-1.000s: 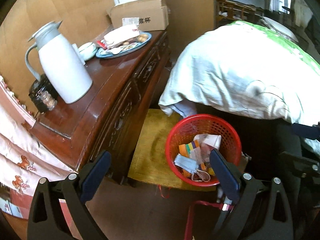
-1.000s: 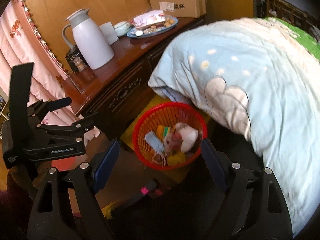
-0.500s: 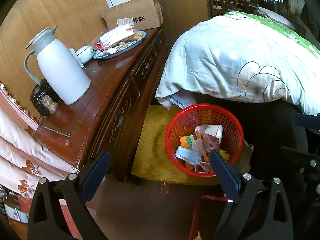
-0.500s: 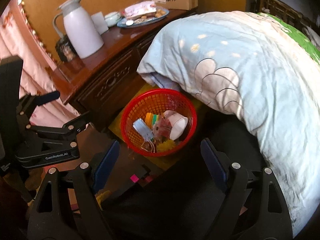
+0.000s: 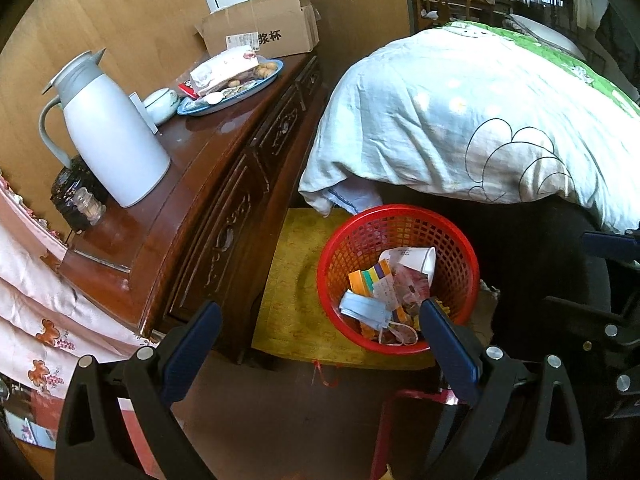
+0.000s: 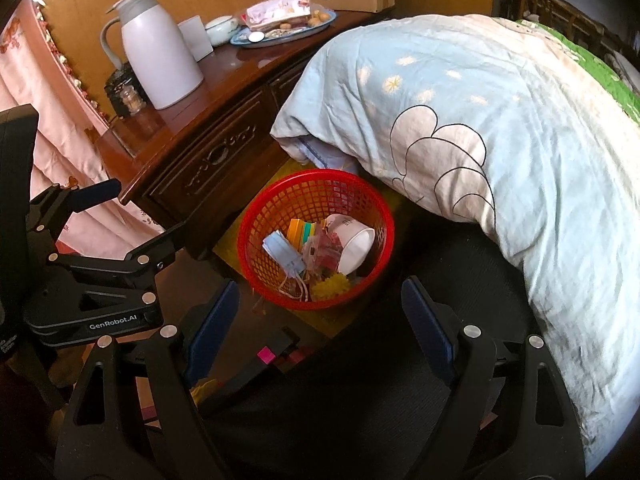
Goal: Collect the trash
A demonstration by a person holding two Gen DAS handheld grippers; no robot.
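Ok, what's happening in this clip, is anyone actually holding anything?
No. Both the left gripper and the right gripper are open and empty, pointed at a red basket on the floor between a wooden dresser and the bed quilt. The basket already holds a paper cup, a blue face mask and wrappers.

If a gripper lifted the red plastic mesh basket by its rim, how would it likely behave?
The red plastic mesh basket probably lifts easily: it holds only a blue face mask, a white paper cup and wrappers. Its thin lattice wall may flex, and a one-sided grip would likely tilt it.
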